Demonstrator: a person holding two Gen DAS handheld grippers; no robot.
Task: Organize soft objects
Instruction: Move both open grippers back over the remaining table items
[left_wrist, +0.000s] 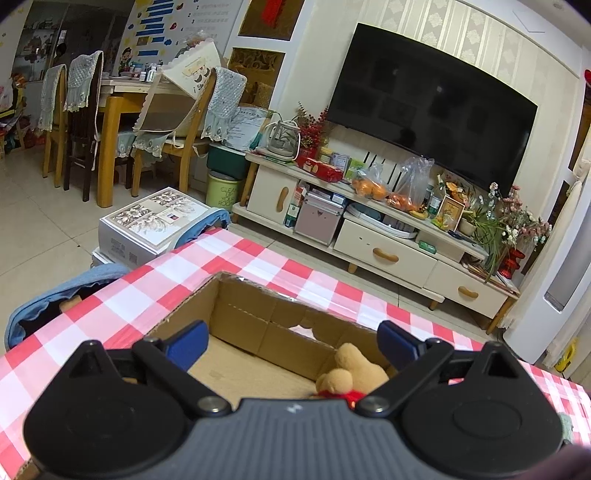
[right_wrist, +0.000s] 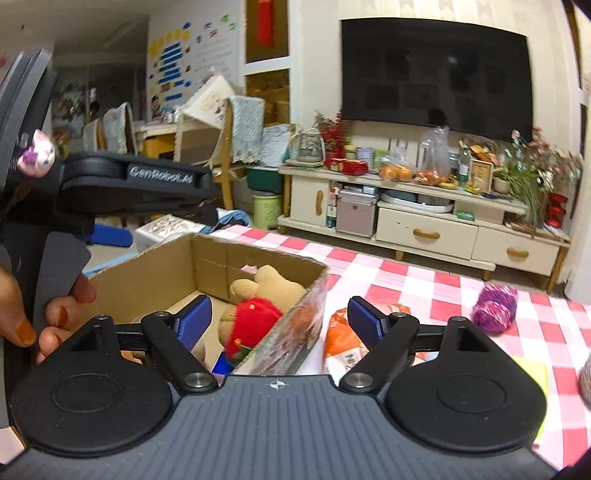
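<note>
1. Counter (left_wrist: 280, 266) with a red-and-white checked cloth carries everything; a TV and a cluttered low cabinet stand along the wall behind it.
2. Box (right_wrist: 207, 258), open-topped cardboard, sits on the counter. In the left wrist view its far inner wall has a torn edge.
3. Bear (right_wrist: 258, 295), a tan plush toy in a red top, lies inside the box against its right wall. In the left wrist view only its head and a strip of red show, low in the right corner of the box.
4. Left claw (left_wrist: 291, 339) hangs over the open box with its blue pads spread wide and nothing between them; the bear lies below, near the right pad.
5. Right claw (right_wrist: 280, 317) is also spread wide and grips nothing. Its left pad is over the box interior, its right pad outside; the box's right wall runs between them.
6. Hand (right_wrist: 40, 317) holds the left claw's handle at the left edge of the right wrist view.
7. Packet (right_wrist: 340, 332), orange and white, lies on the counter just beside the box's right wall.
8. Yarn (right_wrist: 495, 308), a purple ball, rests on the counter well apart from the box, to the right.
</note>
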